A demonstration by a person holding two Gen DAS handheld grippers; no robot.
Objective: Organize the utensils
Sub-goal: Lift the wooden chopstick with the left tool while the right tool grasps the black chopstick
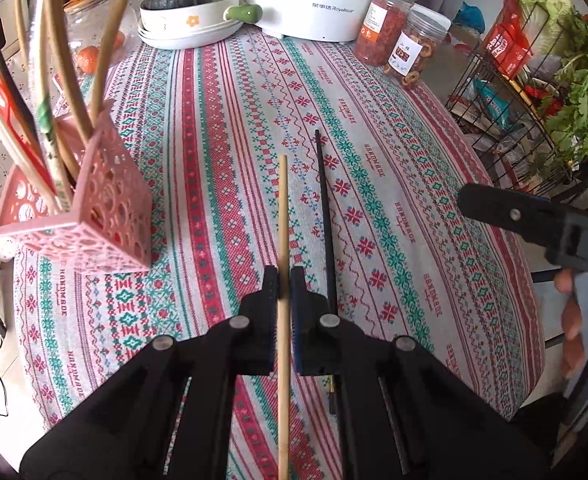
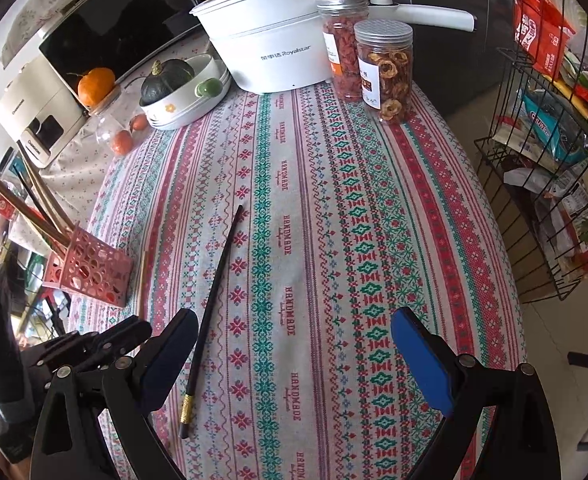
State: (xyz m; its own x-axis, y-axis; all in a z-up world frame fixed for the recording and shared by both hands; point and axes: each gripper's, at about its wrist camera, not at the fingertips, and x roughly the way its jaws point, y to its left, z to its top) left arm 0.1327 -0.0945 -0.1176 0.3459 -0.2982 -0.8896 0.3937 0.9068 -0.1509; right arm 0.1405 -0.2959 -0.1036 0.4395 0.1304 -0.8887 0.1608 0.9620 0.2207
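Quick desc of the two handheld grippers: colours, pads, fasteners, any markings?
Both are matte black plastic linkages with round silver pivot pins. The left gripper has ribbed black fingers with blue pads on the inner faces. The right gripper has long black fingers with thick bright blue foam pads. Its body, seen from the left wrist view, carries a label with pale letters "DA", cut off. No cables visible.

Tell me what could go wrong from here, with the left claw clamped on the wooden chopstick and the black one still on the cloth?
1. The left claw pinches the wooden chopstick partway along, so it may pivot or slip while carried.
2. The pink holder already holds several long sticks leaning outward; the new one could snag them or tip it.
3. The black chopstick lies beside the open right claw, by its left finger, which could knock it off line.
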